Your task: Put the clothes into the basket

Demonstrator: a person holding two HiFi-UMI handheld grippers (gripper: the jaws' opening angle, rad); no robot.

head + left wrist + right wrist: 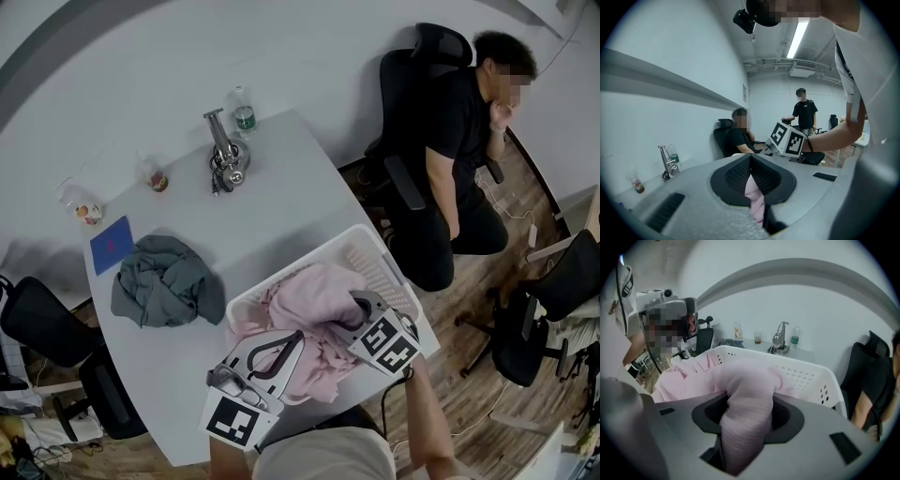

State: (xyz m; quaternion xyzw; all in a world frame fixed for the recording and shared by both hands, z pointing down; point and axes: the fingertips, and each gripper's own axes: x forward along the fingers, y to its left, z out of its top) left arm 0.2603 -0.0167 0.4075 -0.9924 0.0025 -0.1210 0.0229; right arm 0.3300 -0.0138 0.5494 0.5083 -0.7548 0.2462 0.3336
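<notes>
Head view: bottle [244,110] past basket [373,261], perhaps green-labelled.

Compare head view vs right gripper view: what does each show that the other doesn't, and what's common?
Head view only: blue square card on the white table; the right tool's marker cube. Right gripper view only: the wearer's head-mounted camera; that tool's jaws clamped on a roll of the pink fabric garment. Both: that garment, white perforated plastic basket, chrome tap fixture, seated person in black.
</notes>
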